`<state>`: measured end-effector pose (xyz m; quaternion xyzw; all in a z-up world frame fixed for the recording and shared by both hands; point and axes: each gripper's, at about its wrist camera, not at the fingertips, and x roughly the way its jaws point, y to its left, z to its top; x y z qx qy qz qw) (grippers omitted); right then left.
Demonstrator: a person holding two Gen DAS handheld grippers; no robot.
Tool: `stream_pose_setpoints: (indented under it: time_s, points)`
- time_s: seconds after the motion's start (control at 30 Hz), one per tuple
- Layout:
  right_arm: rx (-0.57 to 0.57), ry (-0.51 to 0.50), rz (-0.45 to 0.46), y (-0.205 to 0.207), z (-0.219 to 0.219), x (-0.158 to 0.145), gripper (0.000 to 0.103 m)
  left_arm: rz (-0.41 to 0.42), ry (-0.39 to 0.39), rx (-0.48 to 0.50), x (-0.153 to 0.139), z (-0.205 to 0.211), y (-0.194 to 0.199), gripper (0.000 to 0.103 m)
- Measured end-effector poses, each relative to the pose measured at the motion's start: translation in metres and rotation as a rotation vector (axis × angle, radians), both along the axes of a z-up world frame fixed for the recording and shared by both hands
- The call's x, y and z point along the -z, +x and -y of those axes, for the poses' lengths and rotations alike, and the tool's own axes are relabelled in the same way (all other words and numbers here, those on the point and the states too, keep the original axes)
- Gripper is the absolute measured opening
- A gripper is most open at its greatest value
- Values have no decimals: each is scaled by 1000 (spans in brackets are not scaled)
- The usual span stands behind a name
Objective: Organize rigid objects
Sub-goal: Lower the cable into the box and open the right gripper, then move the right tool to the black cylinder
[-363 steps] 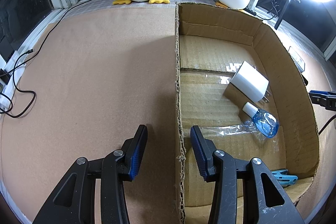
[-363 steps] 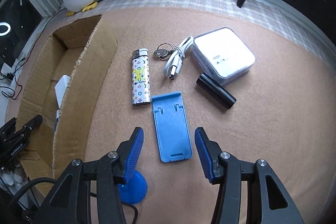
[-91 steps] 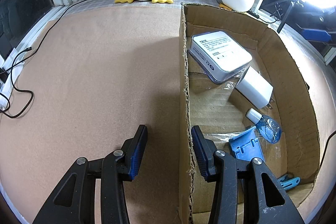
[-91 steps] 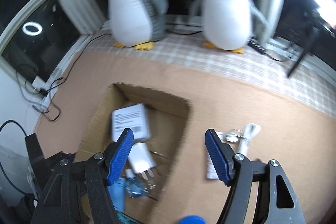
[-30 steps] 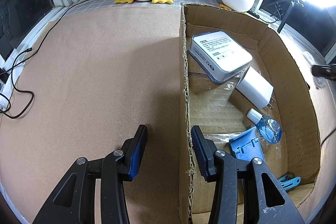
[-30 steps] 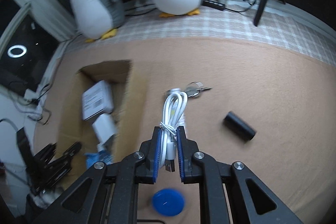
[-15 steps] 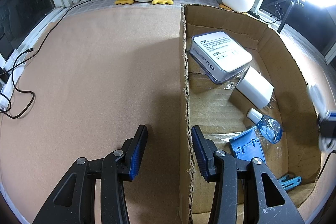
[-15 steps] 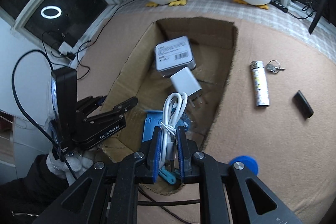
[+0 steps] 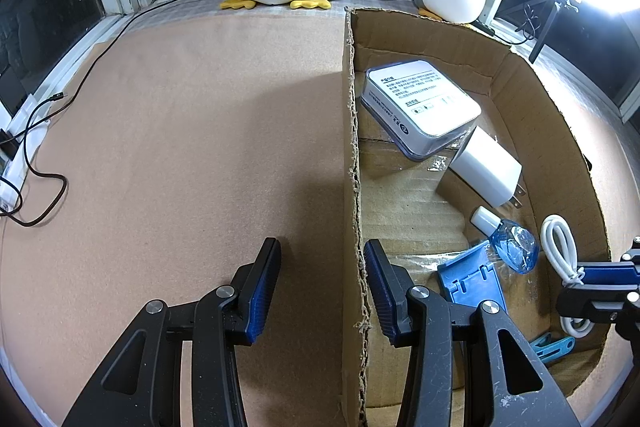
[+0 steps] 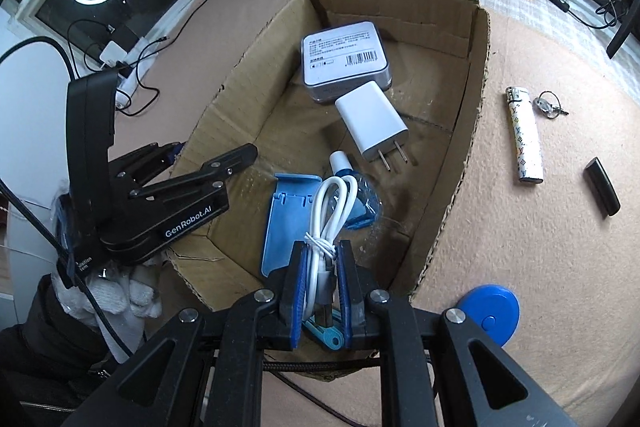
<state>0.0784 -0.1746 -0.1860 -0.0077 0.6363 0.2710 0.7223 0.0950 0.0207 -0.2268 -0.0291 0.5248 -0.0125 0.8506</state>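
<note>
Pinching the white cable (image 10: 328, 223), the right gripper (image 10: 320, 291) hangs above the cardboard box (image 10: 468, 131)

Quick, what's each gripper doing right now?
Left gripper: open, holding nothing, straddling the box wall.
Right gripper: shut on the white cable.

The right gripper (image 10: 320, 267) clamps a coiled white cable (image 10: 332, 211) above the near end of the cardboard box (image 10: 460, 163). Inside the box lie a blue stand (image 10: 286, 223), a white charger (image 10: 372, 121) and a grey case (image 10: 346, 59). Right of the box rest a lighter (image 10: 524, 143), keys (image 10: 550, 105) and a black stick (image 10: 602, 187).
</note>
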Motion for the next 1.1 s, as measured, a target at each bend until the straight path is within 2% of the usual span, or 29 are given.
stream_pose_setpoints:
  time_s: [0.13, 0.2, 0.27, 0.57, 0.77, 0.9, 1.1]
  points:
    - [-7, 2, -4, -1, -2, -1, 16, 0, 0, 0, 0, 0, 0, 48]
    - [-6, 7, 3, -1, -4, -3, 34, 1, 1, 0, 0, 0, 0, 48]
    - [-4, 10, 13, -1, -5, -4, 39, 0, 0, 0, 0, 0, 0, 48]
    - [4, 15, 26, -1, -2, -8, 41, 0, 1, 0, 0, 0, 0, 48]
    - [33, 51, 42, 0, 13, -21, 41, 0, 1, 0, 0, 0, 0, 48]
    - [77, 70, 67, 1, 35, -35, 41, 0, 1, 0, 0, 0, 0, 48]
    - [183, 49, 109, 12, 80, -49, 41, 0, 4, 1, 0, -1, 0, 48]
